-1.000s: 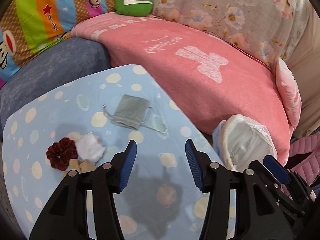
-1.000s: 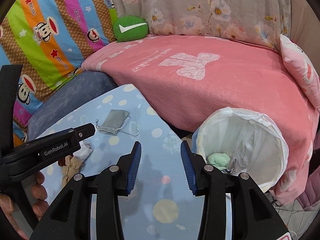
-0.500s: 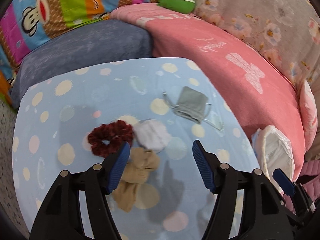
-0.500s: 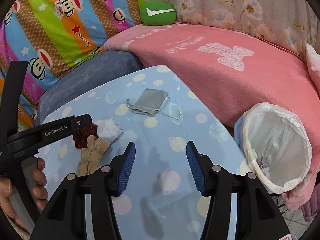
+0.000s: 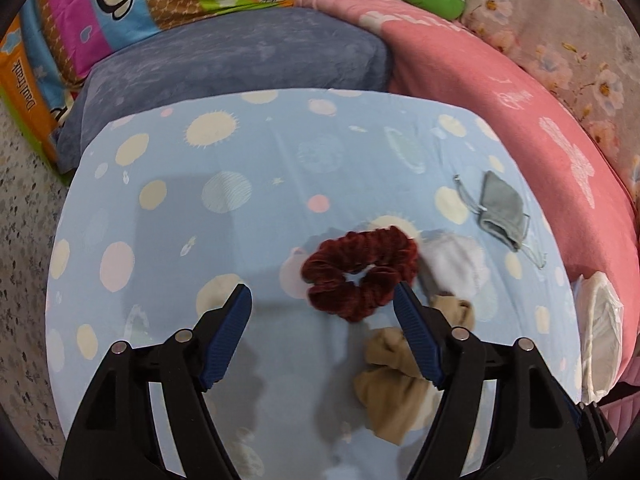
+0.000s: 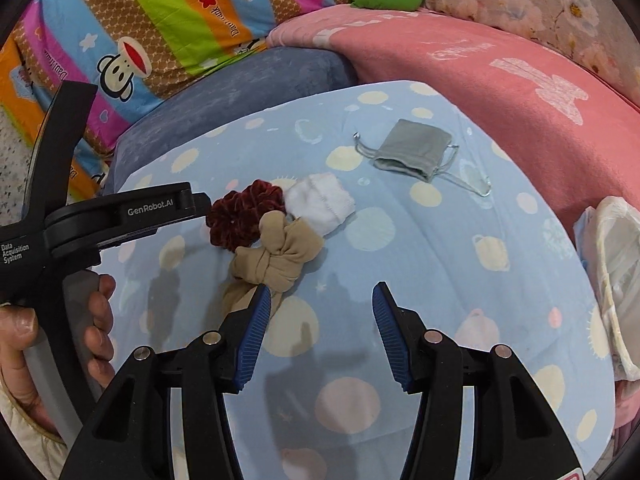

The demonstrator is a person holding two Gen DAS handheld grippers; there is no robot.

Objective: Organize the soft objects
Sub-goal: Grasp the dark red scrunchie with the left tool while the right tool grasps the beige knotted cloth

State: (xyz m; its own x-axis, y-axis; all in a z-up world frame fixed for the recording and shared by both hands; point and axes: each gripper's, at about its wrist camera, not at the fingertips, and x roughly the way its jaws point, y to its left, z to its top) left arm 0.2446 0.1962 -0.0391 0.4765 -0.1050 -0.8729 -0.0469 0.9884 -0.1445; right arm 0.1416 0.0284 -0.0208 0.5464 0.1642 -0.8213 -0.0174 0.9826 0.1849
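A dark red velvet scrunchie (image 5: 360,272) (image 6: 244,216), a white sock (image 5: 456,260) (image 6: 320,200) and a knotted tan stocking (image 5: 396,376) (image 6: 276,256) lie bunched together on the blue spotted cloth (image 5: 240,208). A grey drawstring pouch (image 5: 502,208) (image 6: 412,148) lies apart, toward the pink blanket. My left gripper (image 5: 322,290) hangs over the scrunchie with its jaws opening; the scrunchie sits between the tips, untouched. My right gripper (image 6: 320,290) is open over bare cloth, its left finger (image 6: 252,332) beside the stocking.
A white bag-lined bin (image 5: 596,320) (image 6: 616,264) stands off the table's right edge. A pink blanket (image 6: 500,72), a blue-grey cushion (image 5: 224,64) and a striped cartoon quilt (image 6: 152,28) ring the far side. A hand (image 6: 96,328) holds the left gripper's handle.
Both views swung left and down toward the bunched items. The scrunchie has come between the left fingers, the stocking beside the right ones. Both pairs of jaws stand wider than before.
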